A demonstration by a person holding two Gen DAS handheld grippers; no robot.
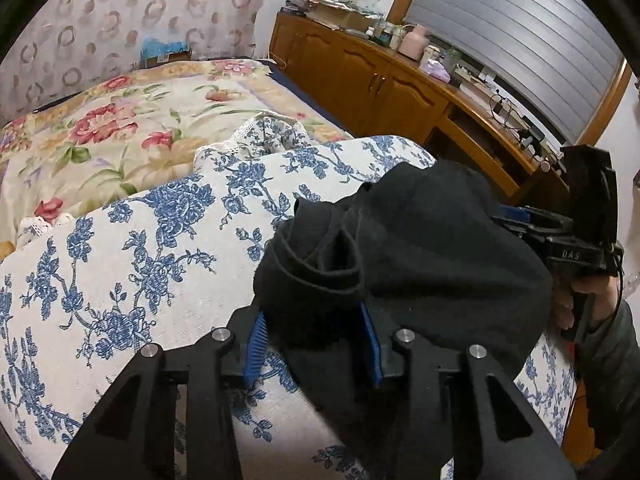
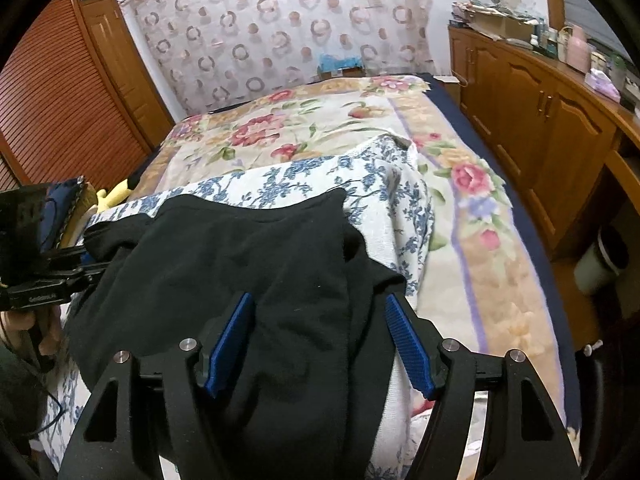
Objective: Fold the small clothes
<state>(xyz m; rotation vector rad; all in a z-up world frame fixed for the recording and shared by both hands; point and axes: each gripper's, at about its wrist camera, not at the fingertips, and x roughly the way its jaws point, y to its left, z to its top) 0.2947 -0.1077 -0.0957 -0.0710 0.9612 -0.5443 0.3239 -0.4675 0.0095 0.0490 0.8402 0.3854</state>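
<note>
A black garment (image 1: 432, 248) lies bunched on a white cushion with blue flowers (image 1: 160, 248). My left gripper (image 1: 312, 312) is low over its near left end. A rolled fold of the cloth sits loosely between the blue pads (image 1: 256, 340), and the jaws stand apart. In the right wrist view the same garment (image 2: 240, 256) spreads flatter. My right gripper (image 2: 318, 300) is open wide over its near right part, one pad (image 2: 408, 344) just past the cloth's edge. Each gripper shows in the other's view, held by a hand (image 1: 560, 308).
The cushion rests on a bed with a floral blanket (image 2: 312, 128). A wooden cabinet (image 2: 540, 112) with clutter on top runs along the right. A patterned curtain (image 2: 280, 32) hangs behind, a louvred wooden door (image 2: 52, 100) stands at left, and a yellow plush toy (image 2: 116, 196) lies by the bed.
</note>
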